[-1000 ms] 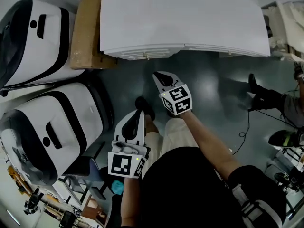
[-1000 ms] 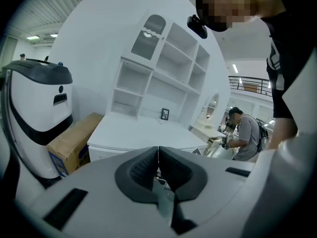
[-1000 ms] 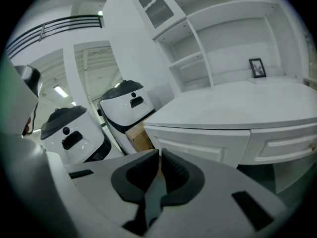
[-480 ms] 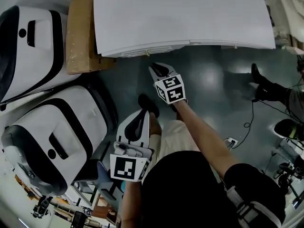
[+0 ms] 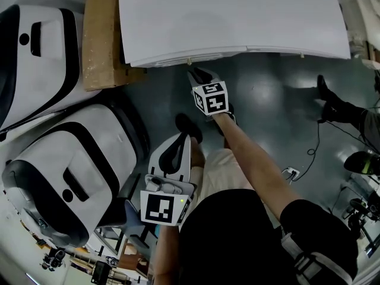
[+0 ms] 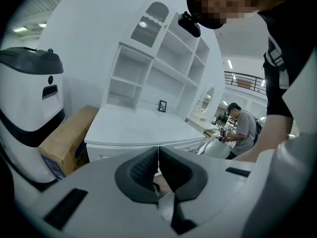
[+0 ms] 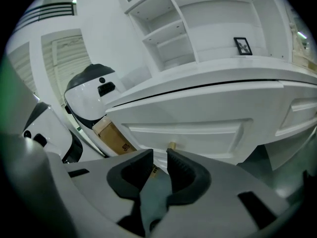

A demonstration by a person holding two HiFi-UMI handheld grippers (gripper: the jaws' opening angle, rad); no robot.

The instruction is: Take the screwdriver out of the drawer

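Head view: left tongs (image 5: 177, 142) sit pressed together, empty; right tongs (image 5: 196, 74) are opening, nothing between them, just short of the small knob (image 5: 189, 60) on the closed drawer (image 7: 198, 128). The screwdriver is unseen, presumably inside; likely light and rigid, best taken by its handle.

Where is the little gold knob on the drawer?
In the right gripper view, the gold knob sits on the white drawer front, just above the opening, empty fingers of the right gripper.
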